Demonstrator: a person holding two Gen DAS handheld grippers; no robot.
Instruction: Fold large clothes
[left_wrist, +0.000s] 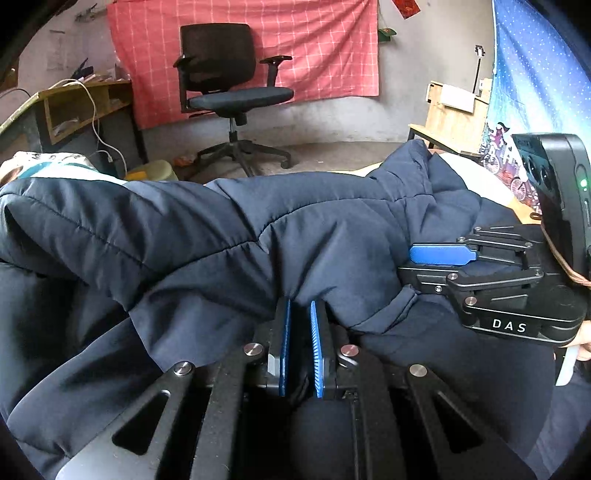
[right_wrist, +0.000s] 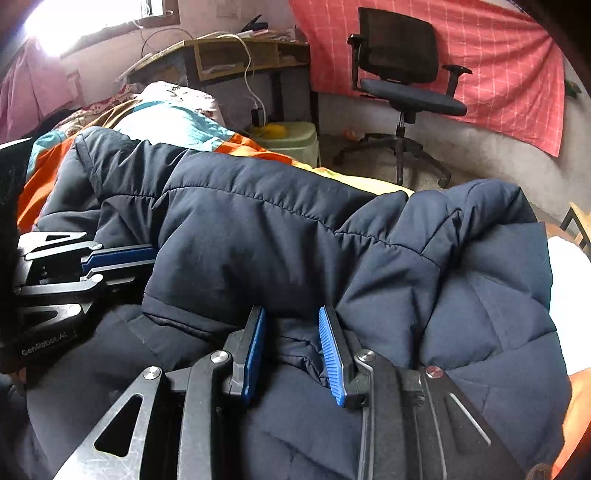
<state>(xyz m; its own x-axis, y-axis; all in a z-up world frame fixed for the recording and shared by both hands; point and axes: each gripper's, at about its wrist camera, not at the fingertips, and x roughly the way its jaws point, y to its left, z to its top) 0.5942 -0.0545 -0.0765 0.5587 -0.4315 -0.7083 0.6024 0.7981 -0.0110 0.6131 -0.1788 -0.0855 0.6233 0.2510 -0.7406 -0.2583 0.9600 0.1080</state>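
Observation:
A large dark navy puffer jacket (left_wrist: 229, 236) lies bunched across the bed and fills both views (right_wrist: 280, 229). My left gripper (left_wrist: 300, 306) has its blue pads close together on a fold of the jacket's hem. My right gripper (right_wrist: 291, 314) holds a thicker fold of the jacket between its blue pads, jaws part closed on the cloth. The right gripper also shows at the right of the left wrist view (left_wrist: 443, 254), shut on the jacket's edge. The left gripper shows at the left of the right wrist view (right_wrist: 122, 254), its tips under the cloth.
The bed has an orange, teal and yellow cover (right_wrist: 173, 125). A black office chair (left_wrist: 229, 92) stands on the floor beyond, before a red checked wall cloth (left_wrist: 325, 48). A desk with a white cable (right_wrist: 236, 59) is at the left, a wooden table (left_wrist: 450, 125) at the right.

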